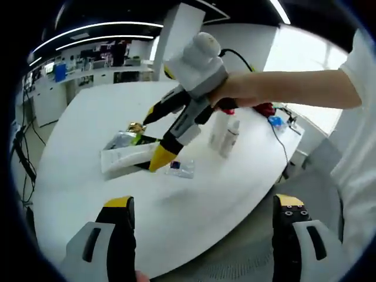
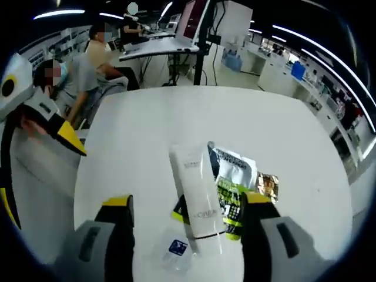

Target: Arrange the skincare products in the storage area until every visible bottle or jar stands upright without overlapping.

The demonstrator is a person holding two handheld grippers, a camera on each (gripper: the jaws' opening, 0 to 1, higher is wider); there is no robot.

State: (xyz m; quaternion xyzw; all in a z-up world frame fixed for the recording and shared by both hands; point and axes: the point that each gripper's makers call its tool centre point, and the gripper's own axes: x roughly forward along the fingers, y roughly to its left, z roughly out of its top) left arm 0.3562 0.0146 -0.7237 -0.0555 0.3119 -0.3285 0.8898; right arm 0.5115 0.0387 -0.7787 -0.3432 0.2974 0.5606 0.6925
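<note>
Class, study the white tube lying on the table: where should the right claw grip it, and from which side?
Grip the white tube across its flat middle, coming from above with the right claw, whose jaws are open on either side of it. It lies flat, overlapping the sachets, so the narrow width suits the jaws.

L gripper (image 1: 202, 220): jaws wide apart, nothing between | R gripper (image 2: 185, 220): jaws parted, yellow tips angled down toward table | hand (image 1: 235, 94) grips R gripper body, bare forearm extended from the right
</note>
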